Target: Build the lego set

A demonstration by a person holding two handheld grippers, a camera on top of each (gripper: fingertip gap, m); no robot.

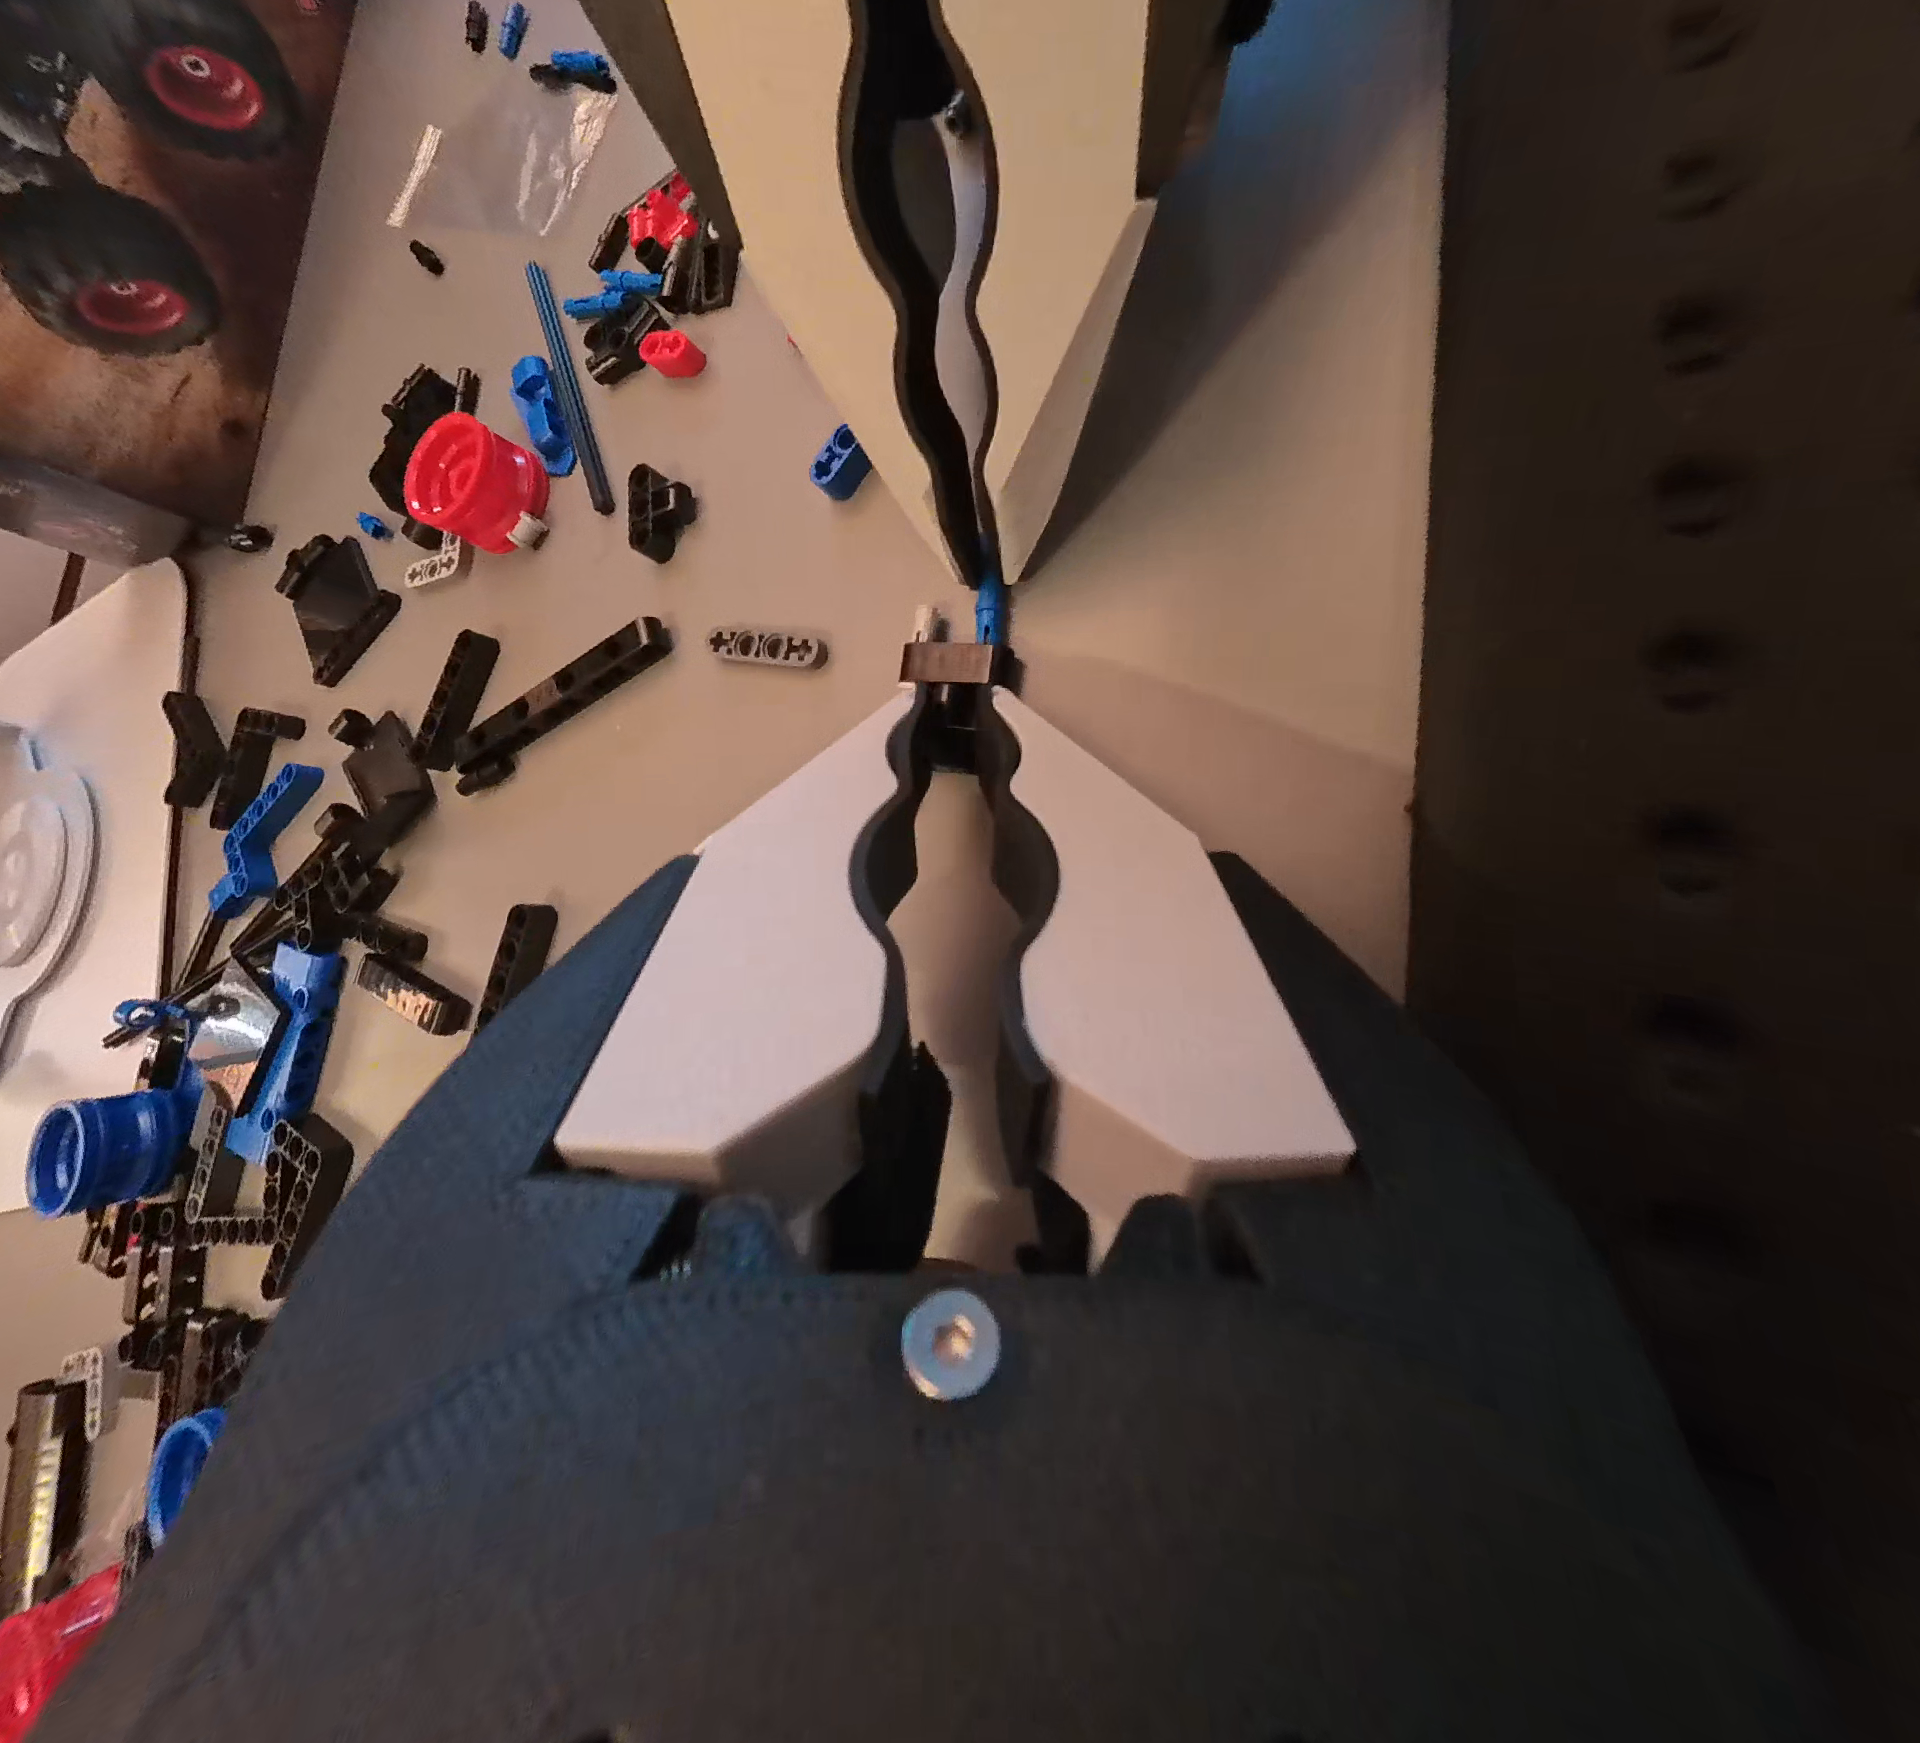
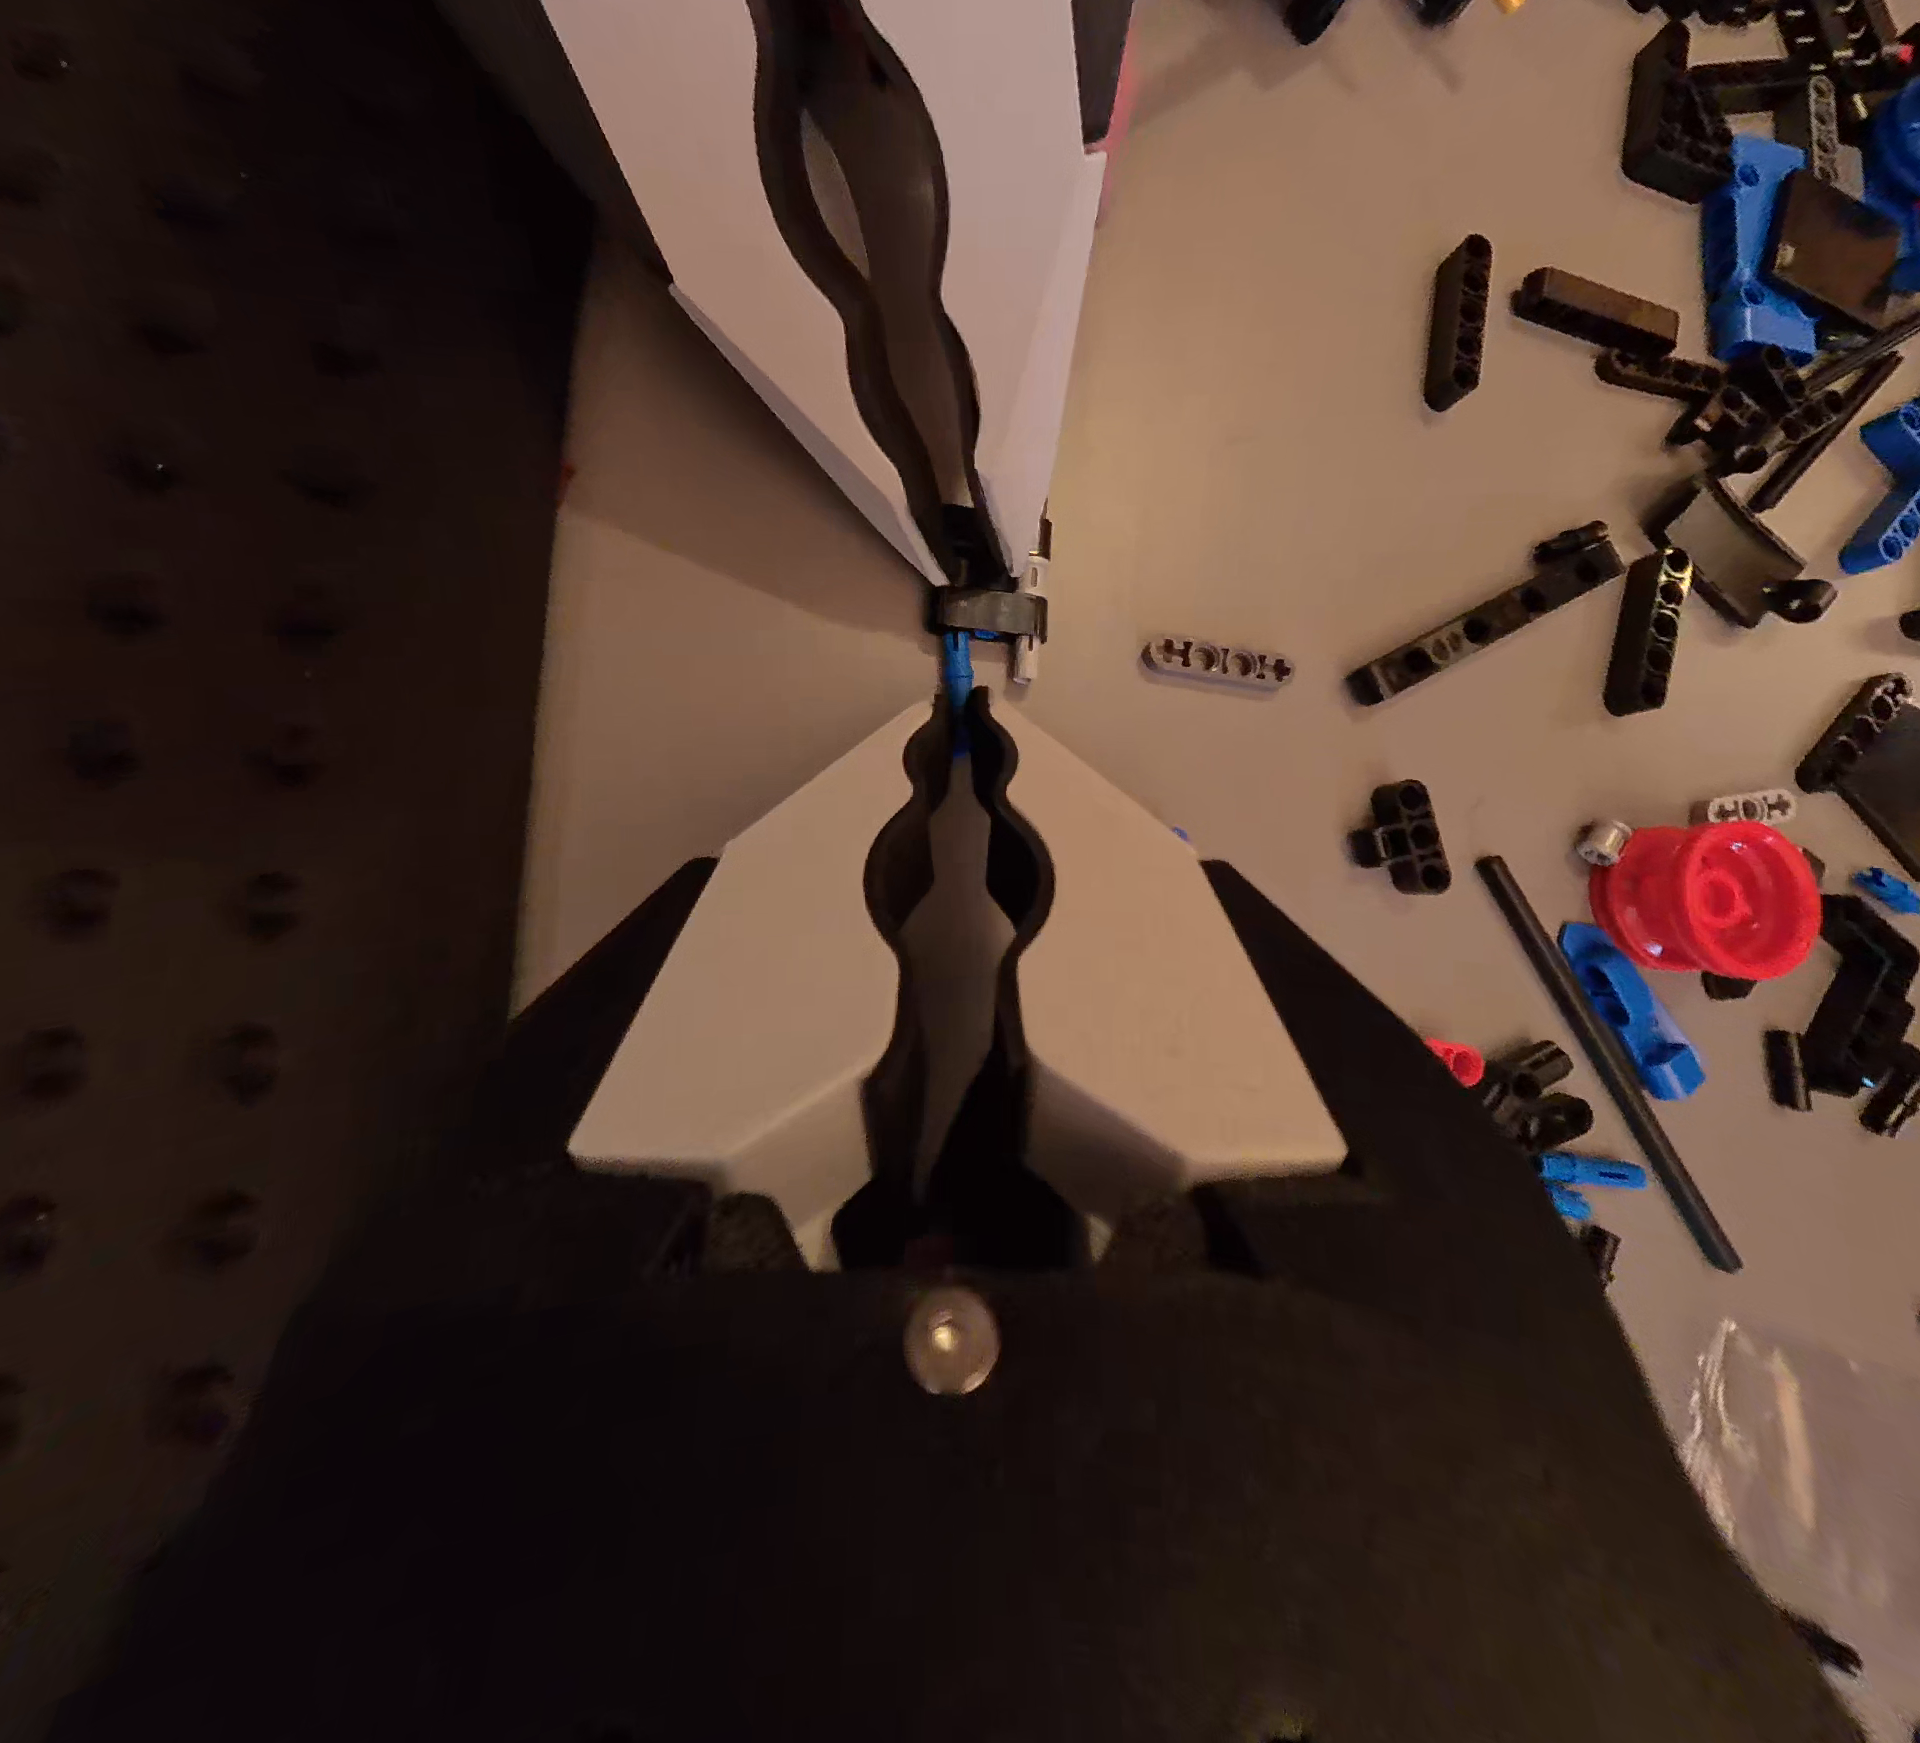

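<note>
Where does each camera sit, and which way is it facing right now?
Left wrist view: on the left hand-held gripper, looking along its fingers at the small black piece it grips; the right hand-held gripper faces it.
Right wrist view: on the right hand-held gripper, looking at the blue pin it grips, tip against the piece.
Shared: both grippers tip to tip, the grey flat beam and red wheel on the table.
</note>
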